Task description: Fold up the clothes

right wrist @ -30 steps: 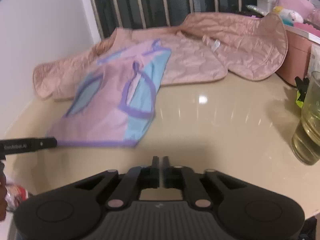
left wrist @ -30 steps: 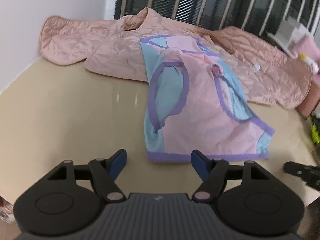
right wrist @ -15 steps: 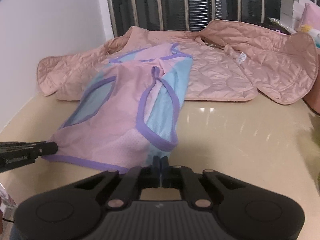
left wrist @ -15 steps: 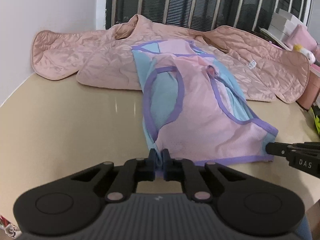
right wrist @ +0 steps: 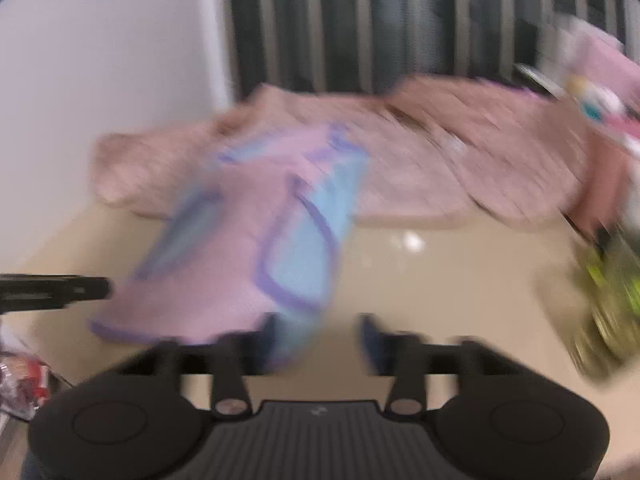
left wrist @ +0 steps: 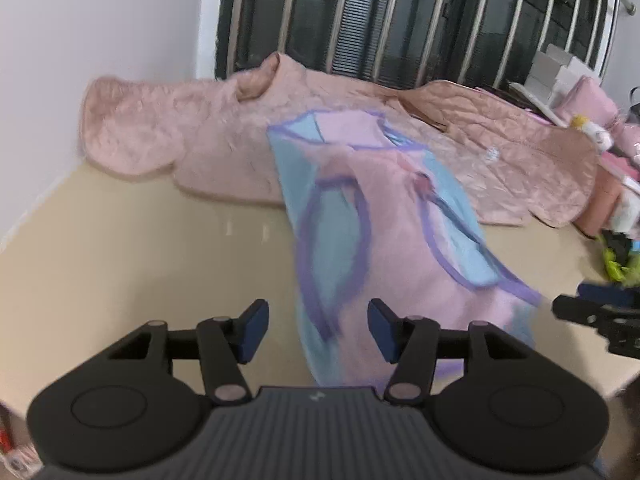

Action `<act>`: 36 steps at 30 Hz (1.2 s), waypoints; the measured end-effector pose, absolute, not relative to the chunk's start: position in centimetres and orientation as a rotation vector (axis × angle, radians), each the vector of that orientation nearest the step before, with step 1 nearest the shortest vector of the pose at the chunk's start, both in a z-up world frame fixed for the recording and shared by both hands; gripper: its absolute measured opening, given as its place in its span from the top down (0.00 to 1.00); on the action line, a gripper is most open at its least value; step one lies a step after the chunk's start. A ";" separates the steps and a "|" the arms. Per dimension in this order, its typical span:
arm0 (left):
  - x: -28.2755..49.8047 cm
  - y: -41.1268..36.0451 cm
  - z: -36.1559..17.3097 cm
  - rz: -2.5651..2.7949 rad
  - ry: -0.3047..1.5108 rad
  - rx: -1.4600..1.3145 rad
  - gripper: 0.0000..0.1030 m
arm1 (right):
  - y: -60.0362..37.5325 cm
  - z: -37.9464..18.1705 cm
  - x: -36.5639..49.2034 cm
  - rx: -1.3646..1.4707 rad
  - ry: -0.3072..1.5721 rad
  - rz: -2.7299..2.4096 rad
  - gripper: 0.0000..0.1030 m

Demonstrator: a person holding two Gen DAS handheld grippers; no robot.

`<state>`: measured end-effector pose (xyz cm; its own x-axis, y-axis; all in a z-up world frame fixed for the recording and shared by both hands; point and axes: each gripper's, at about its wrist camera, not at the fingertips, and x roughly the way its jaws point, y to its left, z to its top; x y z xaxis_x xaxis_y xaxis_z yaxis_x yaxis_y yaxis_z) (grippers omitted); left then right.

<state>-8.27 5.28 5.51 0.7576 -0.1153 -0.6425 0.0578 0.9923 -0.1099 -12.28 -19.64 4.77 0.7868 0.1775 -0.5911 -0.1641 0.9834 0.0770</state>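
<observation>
A small pink and light-blue garment with purple trim [left wrist: 400,240] [right wrist: 240,240] lies on the beige table [left wrist: 140,260], its far end over a pink quilted jacket [left wrist: 224,152] [right wrist: 440,160]. My left gripper [left wrist: 318,332] is opening; the garment's near left hem lies loose between its blue pads [left wrist: 252,330], and neither pad presses on it. My right gripper [right wrist: 319,340] is opening too, in a blurred picture, with the near right corner of the garment by its left finger. Each gripper shows at the edge of the other's view: the right gripper [left wrist: 600,316] and the left gripper [right wrist: 52,292].
A white wall runs along the left and a barred dark window stands behind the jacket. Pink boxes and a small toy [left wrist: 588,128] crowd the back right. A glass of yellowish liquid [right wrist: 608,320] and green items [left wrist: 616,264] sit at the right table edge.
Half a second ago both grippers were shut on the garment's near hem; now both have opened and let it go. Both have risen a little, and the views are blurred.
</observation>
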 end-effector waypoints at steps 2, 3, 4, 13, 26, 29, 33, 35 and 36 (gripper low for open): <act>-6.9 5.4 5.8 -0.067 0.702 -0.060 0.48 | -18.5 4.8 -10.2 -0.036 0.627 0.249 0.43; -6.6 5.6 5.8 -0.091 0.712 -0.081 0.49 | -17.9 4.5 -9.0 -0.062 0.637 0.269 0.43; -6.3 5.8 5.8 -0.116 0.722 -0.102 0.49 | -17.4 4.1 -7.7 -0.084 0.655 0.282 0.43; -5.9 4.5 3.6 -0.292 0.813 -0.035 0.31 | -18.0 3.1 -3.9 -0.002 0.760 0.291 0.99; -5.6 2.2 3.6 -0.278 0.751 0.109 0.96 | -18.6 2.7 -4.9 0.058 0.760 0.286 0.99; -5.6 3.3 4.3 -0.253 0.709 0.033 0.96 | -18.6 3.3 -4.9 0.067 0.730 0.281 0.99; -4.3 3.8 4.4 -0.218 0.719 -0.013 0.88 | -18.4 3.7 -4.3 0.062 0.692 0.271 0.99; -3.4 3.6 3.9 -0.175 0.721 -0.021 0.75 | -18.2 2.7 -3.2 0.052 0.708 0.249 0.98; -3.0 3.4 3.6 -0.154 0.725 -0.007 0.68 | -18.1 1.9 -2.7 0.053 0.726 0.227 0.98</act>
